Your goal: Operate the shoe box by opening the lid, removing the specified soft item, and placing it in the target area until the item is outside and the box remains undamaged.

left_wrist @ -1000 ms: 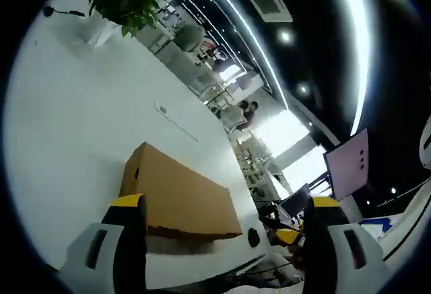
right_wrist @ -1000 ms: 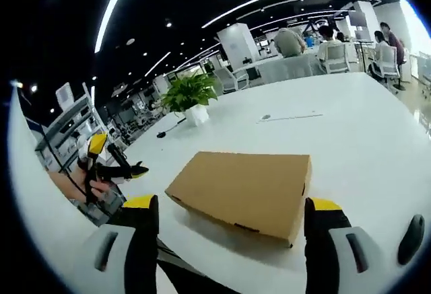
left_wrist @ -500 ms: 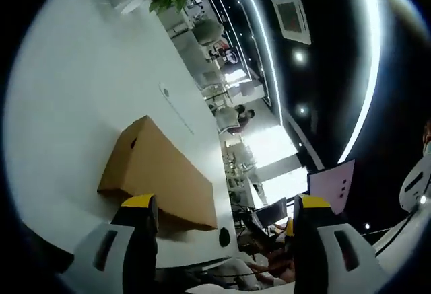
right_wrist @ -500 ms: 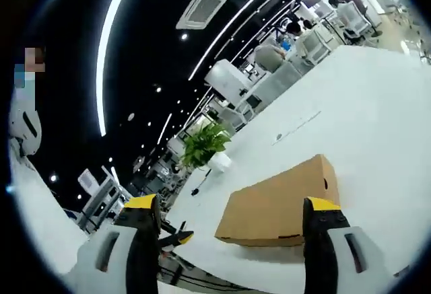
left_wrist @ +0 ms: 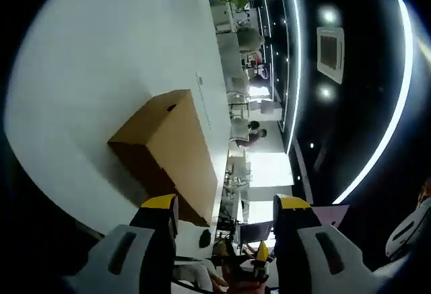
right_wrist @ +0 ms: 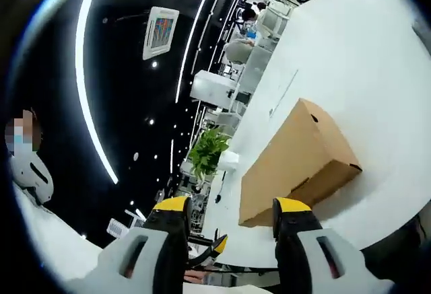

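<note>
Rolling both views hard now, shoe box (left_wrist: 168, 149) at 12 o'clock still lidded, both grippers' jaws narrowed, empty.

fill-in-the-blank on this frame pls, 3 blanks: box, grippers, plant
The cardboard shoe box has its lid ____.
The box rests on a ____ table.
Both the left gripper and the right gripper have their jaws ____, holding nothing.
The potted plant has ____ leaves.

Missing words: closed; white; open; green

Shut shoe box (right_wrist: 294, 157) on white table (right_wrist: 377, 65).
</note>
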`<action>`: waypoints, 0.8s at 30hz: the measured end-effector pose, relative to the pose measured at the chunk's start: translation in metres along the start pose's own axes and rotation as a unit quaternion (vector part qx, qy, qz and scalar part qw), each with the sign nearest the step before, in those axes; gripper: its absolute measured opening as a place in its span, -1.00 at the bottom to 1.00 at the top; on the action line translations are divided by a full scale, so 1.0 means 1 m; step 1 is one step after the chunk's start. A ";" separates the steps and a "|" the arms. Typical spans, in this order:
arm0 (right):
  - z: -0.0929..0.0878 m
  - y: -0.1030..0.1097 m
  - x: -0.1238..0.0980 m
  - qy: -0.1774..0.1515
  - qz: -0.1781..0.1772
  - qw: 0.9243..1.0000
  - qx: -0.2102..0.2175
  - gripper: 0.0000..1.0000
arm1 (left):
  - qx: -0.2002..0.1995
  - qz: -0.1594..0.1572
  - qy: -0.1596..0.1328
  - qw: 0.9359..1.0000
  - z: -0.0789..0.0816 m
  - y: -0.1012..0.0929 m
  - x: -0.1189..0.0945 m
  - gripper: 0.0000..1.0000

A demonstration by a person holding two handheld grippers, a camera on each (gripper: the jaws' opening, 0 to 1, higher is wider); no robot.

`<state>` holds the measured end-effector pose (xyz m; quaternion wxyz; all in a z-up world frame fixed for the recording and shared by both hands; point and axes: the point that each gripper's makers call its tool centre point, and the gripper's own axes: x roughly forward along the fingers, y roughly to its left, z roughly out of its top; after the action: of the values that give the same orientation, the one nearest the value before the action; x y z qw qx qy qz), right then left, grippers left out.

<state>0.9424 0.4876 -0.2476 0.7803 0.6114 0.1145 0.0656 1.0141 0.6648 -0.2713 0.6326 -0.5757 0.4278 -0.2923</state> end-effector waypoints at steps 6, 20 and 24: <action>0.000 -0.019 -0.006 -0.010 -0.004 0.996 0.092 0.00 | 0.005 0.030 0.004 1.000 -0.009 0.021 0.002 0.29; 0.007 -0.033 -0.001 -0.030 -0.009 0.990 0.141 0.06 | -0.006 0.053 -0.025 0.998 -0.008 0.033 0.009 0.37; 0.008 -0.051 0.003 -0.039 -0.035 0.985 0.164 0.11 | -0.006 0.058 -0.036 0.998 -0.001 0.040 0.012 0.37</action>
<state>0.9452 0.4687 -0.2958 0.6750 0.7288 0.1145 -0.0055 1.0137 0.6609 -0.3124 0.6599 -0.5640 0.4395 -0.2311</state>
